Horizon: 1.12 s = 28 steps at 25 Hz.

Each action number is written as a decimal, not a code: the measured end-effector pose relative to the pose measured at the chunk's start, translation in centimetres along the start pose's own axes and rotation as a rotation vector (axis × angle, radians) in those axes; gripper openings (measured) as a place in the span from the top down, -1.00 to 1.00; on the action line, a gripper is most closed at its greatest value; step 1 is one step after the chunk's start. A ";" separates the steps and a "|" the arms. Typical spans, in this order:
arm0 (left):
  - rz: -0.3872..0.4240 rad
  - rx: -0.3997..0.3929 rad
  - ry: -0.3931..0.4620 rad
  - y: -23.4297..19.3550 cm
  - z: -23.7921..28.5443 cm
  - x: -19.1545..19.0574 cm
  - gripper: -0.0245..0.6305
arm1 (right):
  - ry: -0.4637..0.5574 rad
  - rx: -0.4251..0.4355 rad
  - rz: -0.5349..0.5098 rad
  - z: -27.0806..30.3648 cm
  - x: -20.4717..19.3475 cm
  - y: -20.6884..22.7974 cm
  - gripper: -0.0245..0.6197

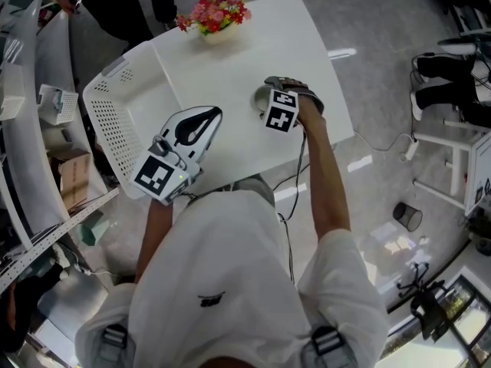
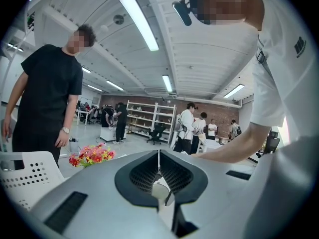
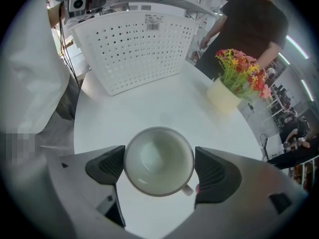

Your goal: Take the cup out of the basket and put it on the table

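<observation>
1. Cup (image 3: pixel 158 159): one only, white, with a single small handle. It sits upright between the two jaws of the right tool (image 3: pixel 159 166), outside the basket and over the white table (image 3: pixel 149 108). Whether its base rests on the tabletop cannot be told.
2. The right tool's jaws stand a cup's width apart, one dark pad against each side of the cup's wall, so the tool has hold of it. The handle points back toward the tool body, beside the right-hand pad.
3. The left tool (image 2: pixel 158 156) has its two jaws closed together; the pads meet in a thin line with nothing between them. In the head view it hangs above the near left part of the table, just beside the basket and apart from the cup.
4. There is one basket (image 3: pixel 137 49) — white, its walls pierced with rows of small holes. It stands at the table's left side, well apart from the cup.
5. One pale pot of red and yellow flowers (image 3: pixel 234 78) stands near the far edge of the table, apart from both the cup and the basket.
6. One person in a black shirt (image 2: pixel 47 91) stands beyond the table near the flowers. Several more people stand far back in the room by open shelving.
</observation>
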<state>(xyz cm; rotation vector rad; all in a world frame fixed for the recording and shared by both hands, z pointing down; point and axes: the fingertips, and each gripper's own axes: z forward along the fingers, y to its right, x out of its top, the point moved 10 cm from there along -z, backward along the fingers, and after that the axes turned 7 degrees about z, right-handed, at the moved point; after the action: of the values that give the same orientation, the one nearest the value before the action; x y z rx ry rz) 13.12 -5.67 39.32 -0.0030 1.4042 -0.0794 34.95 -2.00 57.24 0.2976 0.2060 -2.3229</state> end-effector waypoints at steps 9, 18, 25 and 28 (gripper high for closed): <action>0.007 -0.042 -0.007 0.3 1.5 -0.1 0.87 | 0.026 -0.013 0.022 -1.6 -0.5 0.2 -0.39; 0.014 -0.071 -0.007 0.5 2.2 -0.2 0.88 | 0.142 -0.177 0.049 -7.0 -0.8 -0.1 -0.39; 0.027 -0.081 0.018 0.8 2.3 0.8 0.88 | 0.407 -0.317 0.103 -14.5 0.7 -1.4 -0.38; 0.032 -0.081 0.041 0.9 1.9 1.6 0.88 | 0.545 -0.348 0.138 -17.5 1.5 -2.6 -0.37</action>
<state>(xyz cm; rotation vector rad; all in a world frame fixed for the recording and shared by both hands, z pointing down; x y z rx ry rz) 15.30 -4.99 38.05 -0.0464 1.4471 0.0039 34.64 2.92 40.20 0.7360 0.8192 -1.9799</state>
